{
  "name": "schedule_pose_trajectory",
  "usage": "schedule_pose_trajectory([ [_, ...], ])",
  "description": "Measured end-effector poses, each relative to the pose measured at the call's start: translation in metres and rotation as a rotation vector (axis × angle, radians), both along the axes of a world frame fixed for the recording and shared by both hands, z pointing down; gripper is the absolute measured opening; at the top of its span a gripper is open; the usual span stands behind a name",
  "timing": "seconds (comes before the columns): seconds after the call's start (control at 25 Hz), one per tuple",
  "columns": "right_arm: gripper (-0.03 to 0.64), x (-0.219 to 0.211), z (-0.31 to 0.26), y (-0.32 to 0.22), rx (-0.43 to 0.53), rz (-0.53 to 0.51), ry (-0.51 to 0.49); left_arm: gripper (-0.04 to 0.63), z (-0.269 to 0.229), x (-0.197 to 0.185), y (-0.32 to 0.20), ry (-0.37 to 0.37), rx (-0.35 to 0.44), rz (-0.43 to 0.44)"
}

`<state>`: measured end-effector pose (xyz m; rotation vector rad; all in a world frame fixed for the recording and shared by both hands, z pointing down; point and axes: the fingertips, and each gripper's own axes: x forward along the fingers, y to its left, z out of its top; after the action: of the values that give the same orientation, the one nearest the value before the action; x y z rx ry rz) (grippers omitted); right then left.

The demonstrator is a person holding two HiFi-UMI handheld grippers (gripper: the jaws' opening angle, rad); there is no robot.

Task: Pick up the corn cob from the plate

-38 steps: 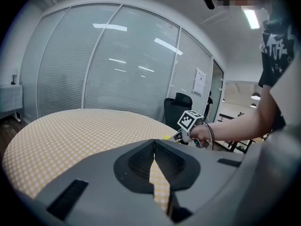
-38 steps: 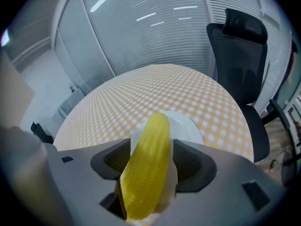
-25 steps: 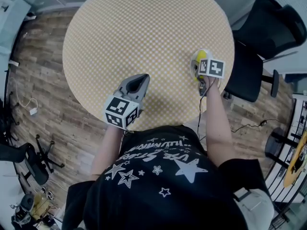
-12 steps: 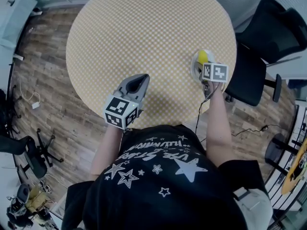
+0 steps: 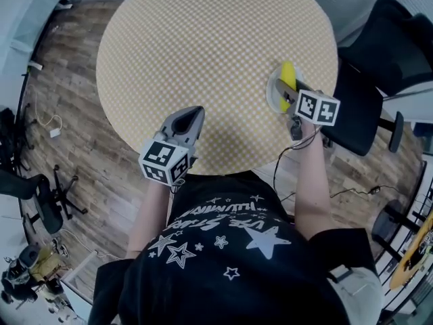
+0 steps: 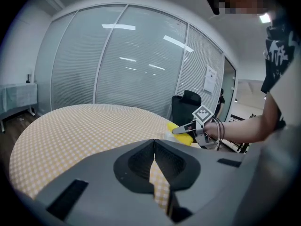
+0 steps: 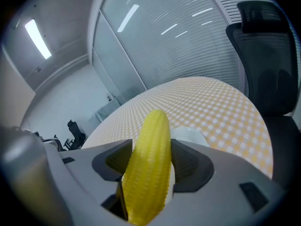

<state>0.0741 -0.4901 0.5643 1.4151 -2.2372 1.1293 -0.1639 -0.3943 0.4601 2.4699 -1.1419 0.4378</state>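
A yellow corn cob (image 7: 149, 164) stands up between the pads of my right gripper (image 7: 150, 149), which is shut on it. In the head view the corn cob (image 5: 287, 78) hangs just over the small white plate (image 5: 272, 92) at the right edge of the round table, with the right gripper (image 5: 289, 92) reaching in from the right. The plate (image 7: 190, 134) shows behind the cob. My left gripper (image 5: 193, 114) hovers near the table's front edge, jaws shut and empty. From the left gripper view (image 6: 154, 147) the cob (image 6: 181, 132) is seen far right.
The round table (image 5: 203, 46) has a yellow checked cloth. A black office chair (image 5: 379, 59) stands close behind the plate on the right. Wooden floor surrounds the table, and more chairs and clutter sit at the left.
The right gripper has risen and tilted with the corn cob in it, so the cob now shows above the plate. The left gripper has shifted slightly.
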Motion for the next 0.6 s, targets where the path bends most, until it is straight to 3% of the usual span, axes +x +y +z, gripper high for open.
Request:
schedule_pose_trajectory([
  [0.2, 0.265, -0.012, -0.031, 0.006, 0.099, -0.035, -0.077, 0.009, 0.003, -0.004, 0.017, -0.036, 0.01, -0.016],
  [0.48, 0.265, -0.016, -0.073, 0.035, 0.183, -0.03, -0.225, 0.009, -0.007, 0.007, 0.052, -0.012, 0.035, -0.003],
  [0.6, 0.265, -0.016, -0.083, 0.056, 0.197, -0.043, -0.218, 0.009, -0.014, 0.007, 0.072, -0.01, 0.061, -0.019],
])
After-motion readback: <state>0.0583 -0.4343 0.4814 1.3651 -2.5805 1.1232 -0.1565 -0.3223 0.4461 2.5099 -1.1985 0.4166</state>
